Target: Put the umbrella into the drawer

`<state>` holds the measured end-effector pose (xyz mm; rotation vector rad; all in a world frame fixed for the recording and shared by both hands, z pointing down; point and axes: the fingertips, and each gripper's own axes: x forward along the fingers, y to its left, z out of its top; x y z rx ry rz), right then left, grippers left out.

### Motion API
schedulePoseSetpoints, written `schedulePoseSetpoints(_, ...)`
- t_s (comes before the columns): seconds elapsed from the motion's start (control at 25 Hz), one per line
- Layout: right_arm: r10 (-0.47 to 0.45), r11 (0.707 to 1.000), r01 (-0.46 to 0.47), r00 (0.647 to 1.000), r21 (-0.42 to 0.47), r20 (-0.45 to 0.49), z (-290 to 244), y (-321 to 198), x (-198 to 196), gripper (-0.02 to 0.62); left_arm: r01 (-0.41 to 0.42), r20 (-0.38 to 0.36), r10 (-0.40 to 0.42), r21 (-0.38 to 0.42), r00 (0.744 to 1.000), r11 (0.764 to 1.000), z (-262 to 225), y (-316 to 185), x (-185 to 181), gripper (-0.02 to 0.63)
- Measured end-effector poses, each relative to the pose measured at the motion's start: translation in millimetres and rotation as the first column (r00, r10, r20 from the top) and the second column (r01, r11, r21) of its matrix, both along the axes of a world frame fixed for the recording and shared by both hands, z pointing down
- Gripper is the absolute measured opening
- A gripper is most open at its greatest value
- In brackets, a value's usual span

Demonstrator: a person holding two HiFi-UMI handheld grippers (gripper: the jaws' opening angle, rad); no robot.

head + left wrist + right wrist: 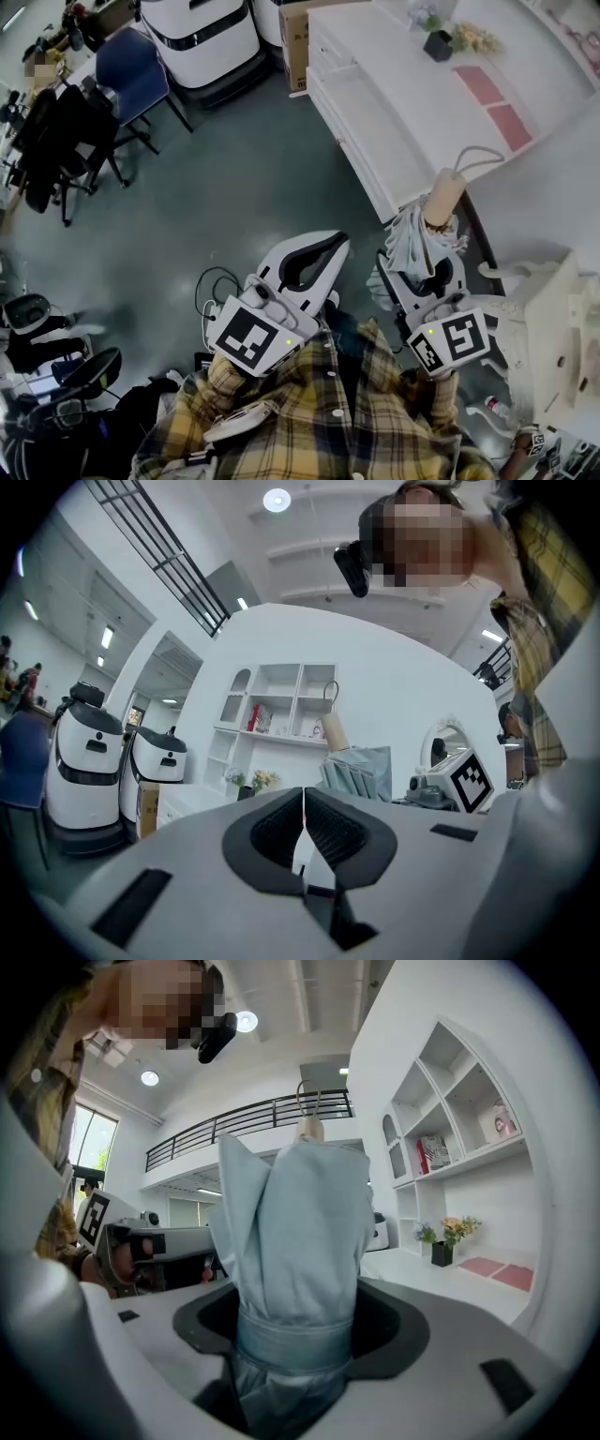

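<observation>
A folded light-blue umbrella (413, 240) with a tan handle (442, 198) and a cord loop stands upright in my right gripper (418, 269), whose jaws are shut on its strapped lower part. In the right gripper view the umbrella (295, 1232) fills the space between the jaws of the right gripper (295, 1340). My left gripper (330, 247) hangs beside it to the left, shut and holding nothing; in its own view the left gripper (303, 803) has its pads touching. Beyond both grippers, the white cabinet's drawer (349, 148) stands pulled open.
On the cabinet top sit a dark flower pot (438, 44) and pink mats (497, 103). A blue chair (131, 66), white robot bases (202, 37) and a cardboard box (292, 37) line the far side. Black chairs (66, 141) stand left; white furniture (562, 328) right.
</observation>
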<state>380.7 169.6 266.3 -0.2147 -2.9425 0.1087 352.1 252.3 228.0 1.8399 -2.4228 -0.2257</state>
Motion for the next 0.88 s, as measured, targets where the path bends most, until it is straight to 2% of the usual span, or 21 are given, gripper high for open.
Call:
schedulePoseSetpoints(0.32,-0.072,0.997,0.072,0.997,-0.012,0.004,-2,9,-5,0.318,0.049,-0.002,-0.049,-0.009,0.999,0.999,3,2,-1,0.021)
schedulePoseSetpoints(0.52,-0.112,0.994,0.112,0.994,-0.001,-0.016,4,13,-25,0.318,0.069,-0.006,-0.069,-0.017,0.998,0.997,9,-1,-15,0.021)
schedulePoseSetpoints(0.68,-0.137,0.991,0.136,0.99,-0.014,-0.037,11,10,-50,0.318,0.087,-0.018,-0.088,-0.025,0.996,0.996,15,-6,-40,0.021)
schedulePoseSetpoints(0.88,-0.147,0.989,0.146,0.988,-0.021,-0.052,15,5,-101,0.318,0.117,-0.023,-0.117,-0.031,0.993,0.993,17,-6,-97,0.021)
